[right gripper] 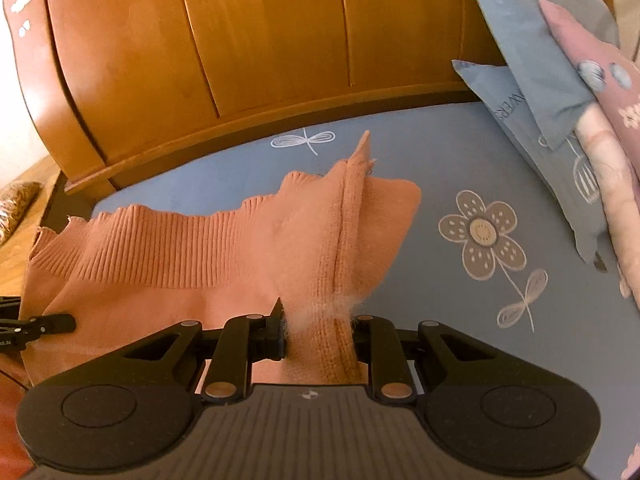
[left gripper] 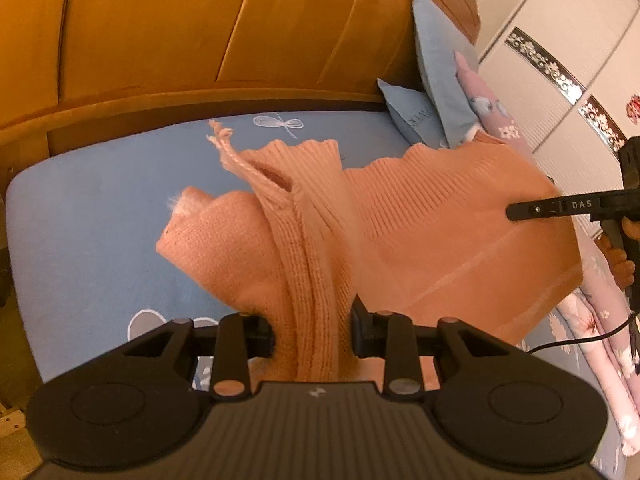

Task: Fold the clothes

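An orange knit sweater (left gripper: 420, 216) hangs stretched between both grippers over the blue bedsheet (left gripper: 88, 208). My left gripper (left gripper: 314, 326) is shut on a bunched ribbed part of it; a sleeve and frayed strands trail toward the headboard. My right gripper (right gripper: 318, 328) is shut on another bunched fold of the sweater (right gripper: 168, 252), with fuzzy fibres at the pads. The right gripper's finger shows at the right edge of the left wrist view (left gripper: 536, 210), and the left gripper's finger at the left edge of the right wrist view (right gripper: 44, 326). The ribbed hem runs along the top edge.
A wooden headboard (left gripper: 208, 32) stands behind the bed. Blue pillows (left gripper: 436, 76) and a pink floral quilt (left gripper: 600, 304) lie along the right side. White wardrobe doors (left gripper: 568, 40) are beyond. The sheet (right gripper: 480, 184) has flower prints. Wooden floor (right gripper: 16, 240) shows at left.
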Demonstrator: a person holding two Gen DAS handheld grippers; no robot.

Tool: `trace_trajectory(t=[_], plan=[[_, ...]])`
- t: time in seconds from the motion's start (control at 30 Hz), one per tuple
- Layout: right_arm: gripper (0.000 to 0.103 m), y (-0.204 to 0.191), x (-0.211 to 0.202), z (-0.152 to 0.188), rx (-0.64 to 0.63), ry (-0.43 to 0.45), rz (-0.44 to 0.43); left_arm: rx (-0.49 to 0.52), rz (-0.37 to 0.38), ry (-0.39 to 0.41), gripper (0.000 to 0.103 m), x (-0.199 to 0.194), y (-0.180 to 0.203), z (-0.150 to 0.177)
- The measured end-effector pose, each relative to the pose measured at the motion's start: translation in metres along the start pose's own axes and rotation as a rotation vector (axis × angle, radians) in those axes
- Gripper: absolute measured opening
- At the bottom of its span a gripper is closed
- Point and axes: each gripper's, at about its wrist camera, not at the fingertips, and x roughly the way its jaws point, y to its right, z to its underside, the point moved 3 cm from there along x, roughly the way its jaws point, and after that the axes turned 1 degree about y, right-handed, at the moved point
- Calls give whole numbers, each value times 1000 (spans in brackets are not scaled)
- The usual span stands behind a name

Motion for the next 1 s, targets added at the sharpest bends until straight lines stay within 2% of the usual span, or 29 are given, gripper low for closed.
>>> trace_trajectory(t=[0.23,0.37,0.5,0.63,0.7,0.8,0.87,1.0], plan=[[24,21,57,5,-14,-69,23,-49,-21,-56,31,36,-5,23],[24,31,95,19,-52,-124,74,-62,-38,-76,31,46,-6,41],[24,47,123,30,-41,-156,110,-106,-38,-82,31,50,-18,44],[25,55,150,42,-37,-185,150,-109,-56,-100,32,59,-33,48],[27,57,158,49,-29,-180,169,-130,-69,-111,35,67,-44,51],[40,60,163,58,-18,-170,193,-148,-88,-121,45,78,-56,58],[55,62,164,60,-3,-162,203,-157,-96,-114,50,82,-62,61],[65,63,149,64,32,-129,219,-183,-93,-102,60,81,-67,64]])
